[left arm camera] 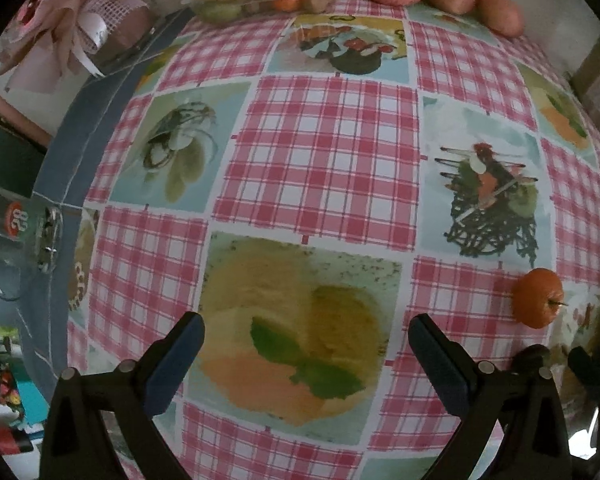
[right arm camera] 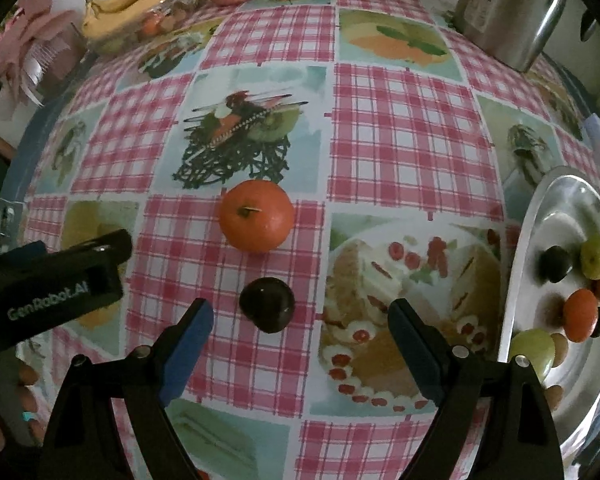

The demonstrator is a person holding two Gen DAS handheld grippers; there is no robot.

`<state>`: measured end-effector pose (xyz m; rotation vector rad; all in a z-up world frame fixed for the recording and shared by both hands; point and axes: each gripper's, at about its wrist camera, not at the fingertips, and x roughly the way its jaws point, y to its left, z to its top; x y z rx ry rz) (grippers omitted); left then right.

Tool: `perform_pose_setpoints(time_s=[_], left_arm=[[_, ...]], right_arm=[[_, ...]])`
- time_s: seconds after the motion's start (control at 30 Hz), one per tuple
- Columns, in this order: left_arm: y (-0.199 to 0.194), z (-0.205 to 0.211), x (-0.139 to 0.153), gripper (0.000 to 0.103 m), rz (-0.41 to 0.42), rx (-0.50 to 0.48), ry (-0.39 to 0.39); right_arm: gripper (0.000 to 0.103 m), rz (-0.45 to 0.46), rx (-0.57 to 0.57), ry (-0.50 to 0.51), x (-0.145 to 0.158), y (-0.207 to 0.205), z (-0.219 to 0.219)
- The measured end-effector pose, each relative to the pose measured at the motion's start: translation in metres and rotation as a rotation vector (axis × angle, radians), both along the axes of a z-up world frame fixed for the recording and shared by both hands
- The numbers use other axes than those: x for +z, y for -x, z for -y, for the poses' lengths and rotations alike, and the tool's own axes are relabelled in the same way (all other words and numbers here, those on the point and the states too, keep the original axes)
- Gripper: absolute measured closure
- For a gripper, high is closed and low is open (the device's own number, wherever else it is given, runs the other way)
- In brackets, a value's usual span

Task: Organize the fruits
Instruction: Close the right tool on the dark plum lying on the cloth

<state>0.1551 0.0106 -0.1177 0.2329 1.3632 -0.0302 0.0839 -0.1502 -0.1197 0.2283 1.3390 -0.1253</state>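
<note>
The right gripper (right arm camera: 300, 324) points down at the bench (right arm camera: 400, 128), its fingers (right arm camera: 188, 336) wide apart and holding nothing. A dark plum (right arm camera: 267, 305) lies on the cloth between them, nearer the left finger, touching neither. An orange (right arm camera: 257, 215) sits just beyond the plum. A metal plate (right arm camera: 540, 216) right of the plum holds several small fruits. The left gripper (left arm camera: 306, 344) hovers over bare cloth, fingers apart, empty.
</note>
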Motion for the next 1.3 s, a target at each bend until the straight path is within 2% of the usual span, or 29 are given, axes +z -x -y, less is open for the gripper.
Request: perform_pose_setpoints(time_s=[0.37,0.53,0.93,1.1,1.3], left_arm=[[-0.003,-0.001,-0.009,0.000,-0.011,-0.004,0.019],[-0.005,-0.004,-0.005,0.000,-0.013,-0.004,0.036],[-0.007,-0.013,-0.001,0.000,-0.009,0.026,0.073],[-0.008,-0.016,-0.002,0.000,-0.008,0.033,0.089],[-0.008,-0.016,-0.004,0.000,-0.008,0.035,0.103]], right_arm=[[0.013,-0.002,-0.001,0.061,-0.010,-0.004,-0.017],[0.001,-0.003,0.019,0.061,-0.014,-0.006,-0.016],[0.000,0.023,-0.025,0.063,-0.016,-0.005,-0.019],[0.000,0.073,-0.035,0.079,-0.013,0.003,-0.020],[0.000,0.023,-0.055,0.064,-0.014,-0.002,-0.019]])
